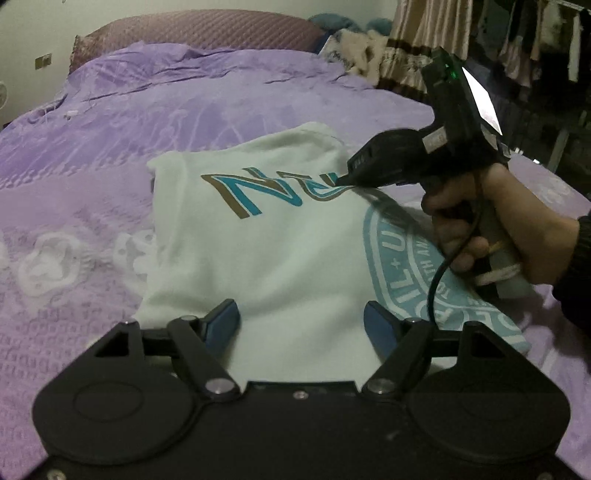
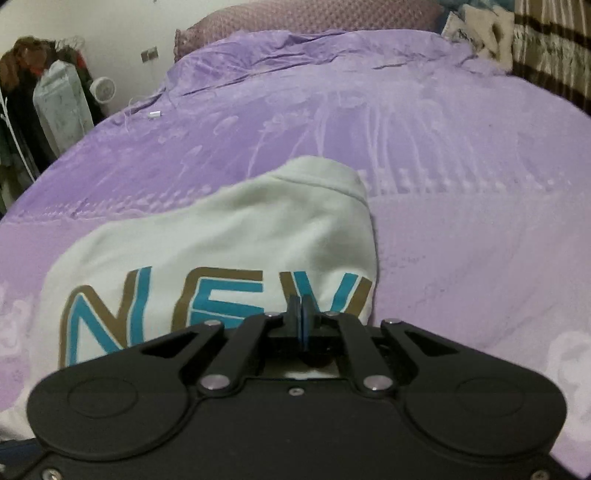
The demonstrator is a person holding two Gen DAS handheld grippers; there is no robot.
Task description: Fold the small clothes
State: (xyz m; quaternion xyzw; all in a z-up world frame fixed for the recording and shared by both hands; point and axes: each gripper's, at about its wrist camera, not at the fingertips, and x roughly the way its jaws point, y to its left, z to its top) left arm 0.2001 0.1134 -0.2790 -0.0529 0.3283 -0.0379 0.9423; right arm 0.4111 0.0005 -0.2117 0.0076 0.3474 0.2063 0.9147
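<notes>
Nearest in the left wrist view: left tongs (image 1: 301, 321) released, blue pads (image 1: 223, 325) spread wide, nothing between them, hovering just above the near edge of the white shirt (image 1: 266, 236). Pitched downward toward the cloth, seemingly level across the pads, with no clear contact.

Shirt lying on the purple bed cover (image 1: 110, 122), already doubled over, long axis running from the near edge away toward the far collar end, brown-and-teal lettering (image 1: 258, 192) across the middle, round teal badge (image 1: 402, 266) on the right side. Directly ahead of and below the left tongs, so the near hem probably sits closest to that side.

Farther in and to the right: right tongs (image 1: 338, 181) clenched shut, tip resting on or just over the lettering, apparently pinning the fabric rather than gripping it; contact not certain. Held by a hand (image 1: 469, 225) wrapped round the handle, dark sleeve at the right edge, black cable trailing down over the badge. Confirmed from the right wrist view: pads pressed together (image 2: 301, 317), no cloth visibly pinched, lettering just beyond them, right folded edge of the shirt close by.

Likely next: near edge taken by the left side and carried over toward the far end across the line held at the lettering.

Farthest: pillow (image 1: 207, 31) at the head of the bed, curtain (image 1: 424, 40) to the right.
</notes>
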